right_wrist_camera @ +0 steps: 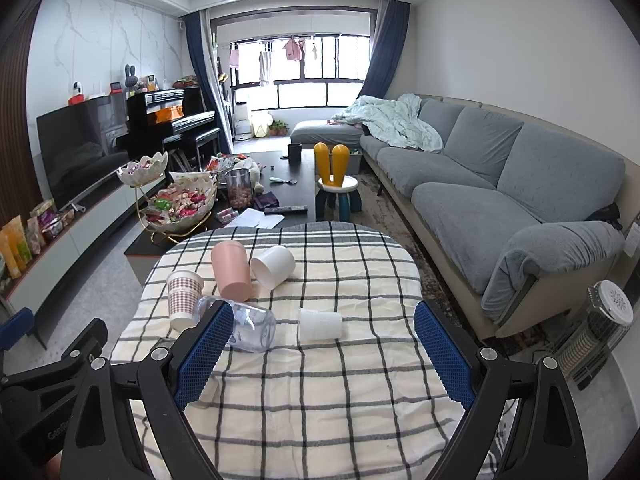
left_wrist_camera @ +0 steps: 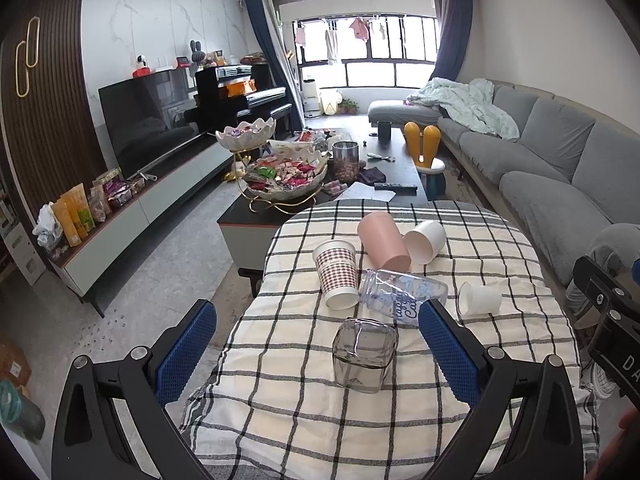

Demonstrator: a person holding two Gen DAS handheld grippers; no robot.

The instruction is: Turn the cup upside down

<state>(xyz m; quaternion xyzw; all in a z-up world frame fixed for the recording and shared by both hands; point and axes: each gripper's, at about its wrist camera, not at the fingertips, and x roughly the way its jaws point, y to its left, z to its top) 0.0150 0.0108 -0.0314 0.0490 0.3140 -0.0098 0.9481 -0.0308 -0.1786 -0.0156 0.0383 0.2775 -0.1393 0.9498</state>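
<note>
Several cups are on a checked cloth table (left_wrist_camera: 400,420). A smoky grey square cup (left_wrist_camera: 362,354) stands between the open fingers of my left gripper (left_wrist_camera: 318,344), a little ahead of the fingertips. Behind it lie a clear printed glass (left_wrist_camera: 402,290), a dotted paper cup (left_wrist_camera: 336,272), a pink cup (left_wrist_camera: 384,240), a white cup (left_wrist_camera: 426,240) and a small white cup (left_wrist_camera: 478,298). My right gripper (right_wrist_camera: 324,344) is open and empty, with the small white cup (right_wrist_camera: 320,323) lying just ahead between its fingers. The clear glass (right_wrist_camera: 250,326) is partly hidden by its left finger.
A dark coffee table (left_wrist_camera: 396,168) with snack bowls stands beyond the cloth table. A grey sofa (right_wrist_camera: 500,184) runs along the right, a TV unit (left_wrist_camera: 160,196) along the left. A small heater (right_wrist_camera: 600,328) stands at the right.
</note>
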